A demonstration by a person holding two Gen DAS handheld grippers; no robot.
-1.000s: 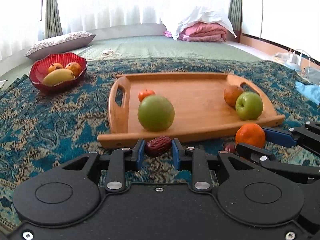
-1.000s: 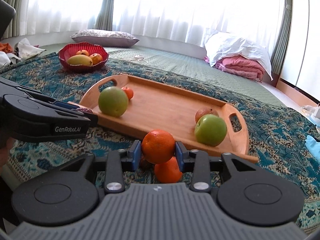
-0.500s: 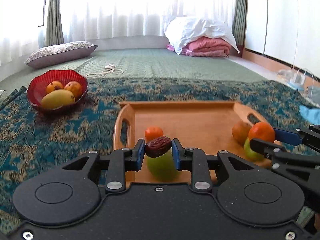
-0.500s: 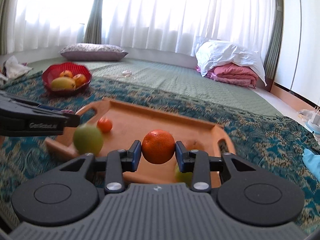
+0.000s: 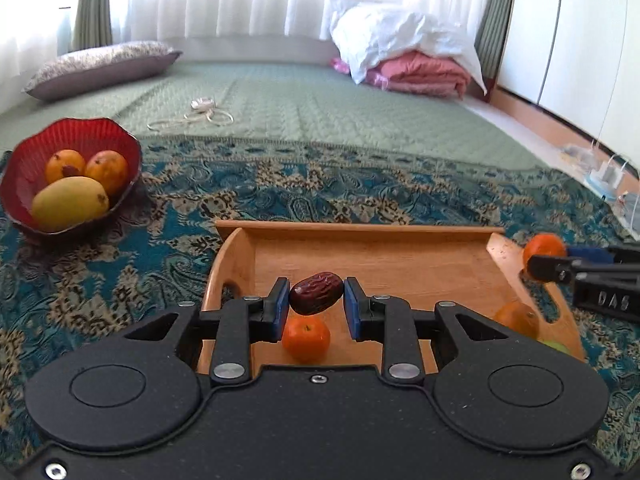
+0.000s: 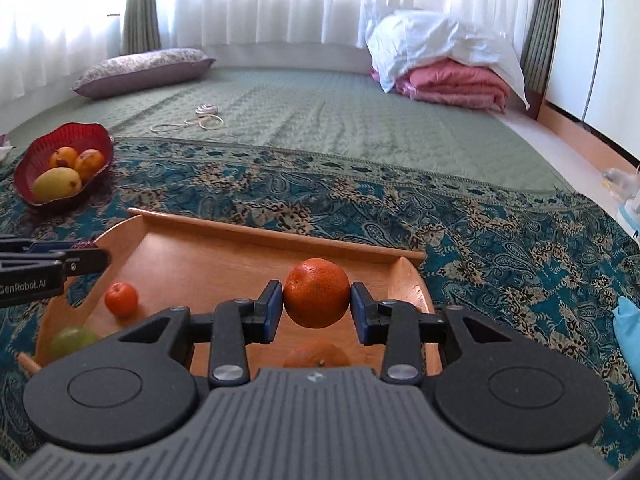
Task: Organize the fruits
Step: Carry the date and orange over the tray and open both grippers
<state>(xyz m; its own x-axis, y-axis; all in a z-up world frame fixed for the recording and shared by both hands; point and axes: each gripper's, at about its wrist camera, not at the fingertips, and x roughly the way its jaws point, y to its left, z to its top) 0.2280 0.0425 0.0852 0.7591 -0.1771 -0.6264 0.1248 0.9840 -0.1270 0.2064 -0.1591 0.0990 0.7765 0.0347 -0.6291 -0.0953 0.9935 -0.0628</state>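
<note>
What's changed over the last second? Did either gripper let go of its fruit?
No release. Both grippers rose from the near edge of the wooden tray and moved forward over it. The left gripper still clamps the date; the right gripper still clamps the orange. The small tangerine now lies below the left gripper. The red bowl and its fruit are unchanged.

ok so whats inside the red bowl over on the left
The red bowl holds a yellow-green mango in front and two orange fruits behind it. Whatever lies beneath them or behind the near rim is hidden.
</note>
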